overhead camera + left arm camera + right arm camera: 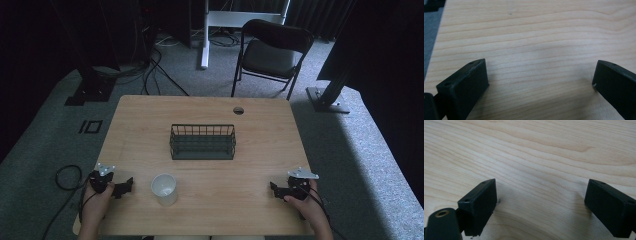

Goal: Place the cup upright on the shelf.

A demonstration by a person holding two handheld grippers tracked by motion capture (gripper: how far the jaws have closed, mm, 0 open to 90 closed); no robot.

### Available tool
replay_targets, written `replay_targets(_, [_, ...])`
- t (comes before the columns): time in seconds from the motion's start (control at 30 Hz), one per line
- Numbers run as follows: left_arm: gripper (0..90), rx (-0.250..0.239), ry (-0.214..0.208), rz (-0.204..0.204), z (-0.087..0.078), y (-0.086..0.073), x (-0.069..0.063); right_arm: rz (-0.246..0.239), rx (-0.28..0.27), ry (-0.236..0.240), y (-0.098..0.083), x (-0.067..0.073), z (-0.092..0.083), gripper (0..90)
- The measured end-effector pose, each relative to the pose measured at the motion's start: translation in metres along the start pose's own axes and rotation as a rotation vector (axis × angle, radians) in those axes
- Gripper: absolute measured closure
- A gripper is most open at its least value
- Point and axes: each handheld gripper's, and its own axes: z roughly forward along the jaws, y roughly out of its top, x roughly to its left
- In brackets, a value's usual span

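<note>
While both hands rest at the near table (pixel 150 110) corners, left gripper (pixel 122 188) and right gripper (pixel 276 189) lie on bare wood, jaws spread wide, holding nothing. White cup (pixel 164 189) upright just beside left gripper. Wire basket (pixel 202 142) mid-table, well apart from both.

The desk (pixel 260 130) is pale wood with a smooth, matt, clearly grained surface, seen close beneath the left claw (pixel 540 80) and right claw (pixel 541 202), whose jaws look like matt black plastic. Ahead of both claws stands a dark wire-mesh metal basket (pixel 202 142); beside the left claw, a translucent, slightly glossy plastic cup (pixel 164 189).
</note>
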Motion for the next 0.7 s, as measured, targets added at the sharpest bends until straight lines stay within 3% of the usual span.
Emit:
replay_targets(0.17, [0.5,0.000,-0.028,0.032,0.0003,0.0005,-0.0024,-0.035,0.004,0.023,0.0001,0.0023,0.0003,10.5])
replay_targets(0.37, [0.5,0.001,-0.029,0.032,0.0004,0.0007,-0.0036,-0.019,-0.001,0.036,-0.0001,0.0003,-0.0004,10.5])
replay_targets(0.7, [0.4,0.000,-0.014,0.016,0.0008,0.0009,-0.0039,-0.035,0.005,0.021,0.0001,0.0023,0.0004,10.5])
